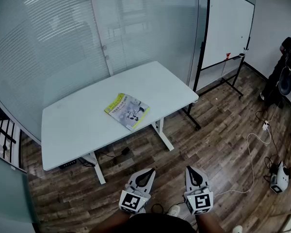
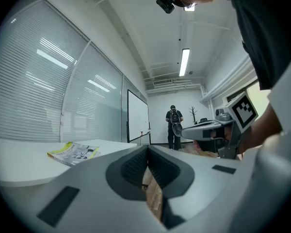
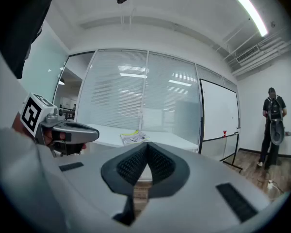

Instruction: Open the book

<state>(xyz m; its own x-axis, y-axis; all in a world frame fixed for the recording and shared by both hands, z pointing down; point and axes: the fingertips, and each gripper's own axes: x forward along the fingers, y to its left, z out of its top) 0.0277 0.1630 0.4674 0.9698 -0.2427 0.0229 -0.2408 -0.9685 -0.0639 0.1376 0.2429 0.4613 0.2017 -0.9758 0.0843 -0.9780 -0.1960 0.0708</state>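
Observation:
A closed book (image 1: 127, 111) with a yellow-edged cover lies flat near the front middle of the white table (image 1: 72, 125). My left gripper (image 1: 148, 171) and right gripper (image 1: 191, 169) are held side by side low over the wooden floor, well short of the table. Both point level toward it. In the left gripper view the jaws (image 2: 147, 149) meet at their tips with nothing between them, and the book (image 2: 73, 152) shows far off to the left. The right gripper's jaws (image 3: 146, 147) are likewise shut and empty, with the book (image 3: 134, 138) straight ahead.
A glass wall with blinds (image 1: 63, 38) runs behind the table. A whiteboard on a black stand (image 1: 228, 28) is at the right. A person with a backpack (image 3: 273, 125) stands far off to the right. A white cable and a device (image 1: 280, 176) lie on the floor.

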